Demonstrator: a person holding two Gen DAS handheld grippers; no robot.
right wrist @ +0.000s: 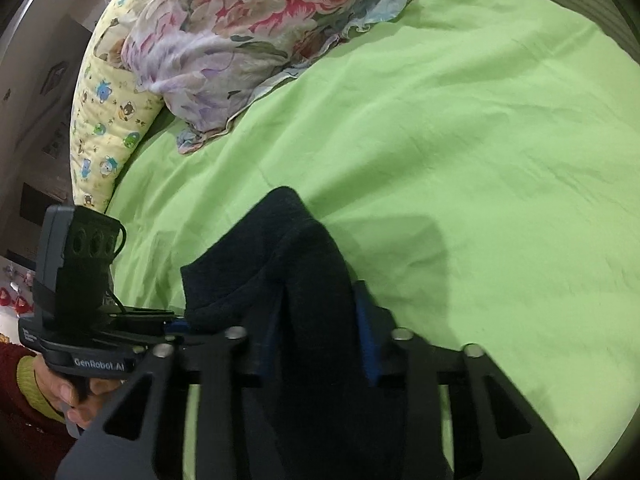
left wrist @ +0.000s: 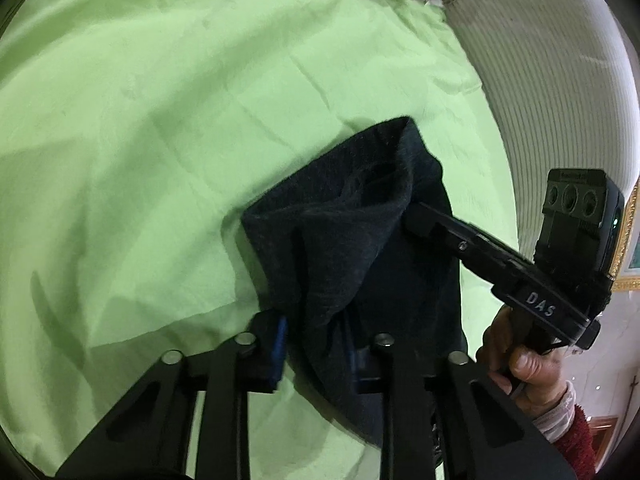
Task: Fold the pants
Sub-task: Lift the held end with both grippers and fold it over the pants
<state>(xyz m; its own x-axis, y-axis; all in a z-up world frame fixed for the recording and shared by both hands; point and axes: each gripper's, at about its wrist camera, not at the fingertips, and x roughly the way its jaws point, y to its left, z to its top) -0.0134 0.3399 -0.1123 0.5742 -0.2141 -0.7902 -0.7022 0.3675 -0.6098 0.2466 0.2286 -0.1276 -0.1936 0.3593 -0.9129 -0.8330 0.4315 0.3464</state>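
Note:
Dark navy pants (left wrist: 352, 240) hang bunched above a light green bedsheet (left wrist: 160, 120). My left gripper (left wrist: 320, 344) is shut on the pants' near edge between its blue pads. My right gripper (left wrist: 412, 216) comes in from the right in the left wrist view and pinches the cloth higher up. In the right wrist view my right gripper (right wrist: 320, 340) is shut on the pants (right wrist: 300, 264), and my left gripper (right wrist: 180, 324) holds the cloth at the left. The lower part of the pants is hidden behind the fingers.
A floral quilt (right wrist: 240, 40) and a yellow cartoon-print pillow (right wrist: 104, 120) lie at the far end of the bed. A white ribbed surface (left wrist: 540, 80) borders the bed on the right. The green sheet (right wrist: 480, 160) spreads wide around the pants.

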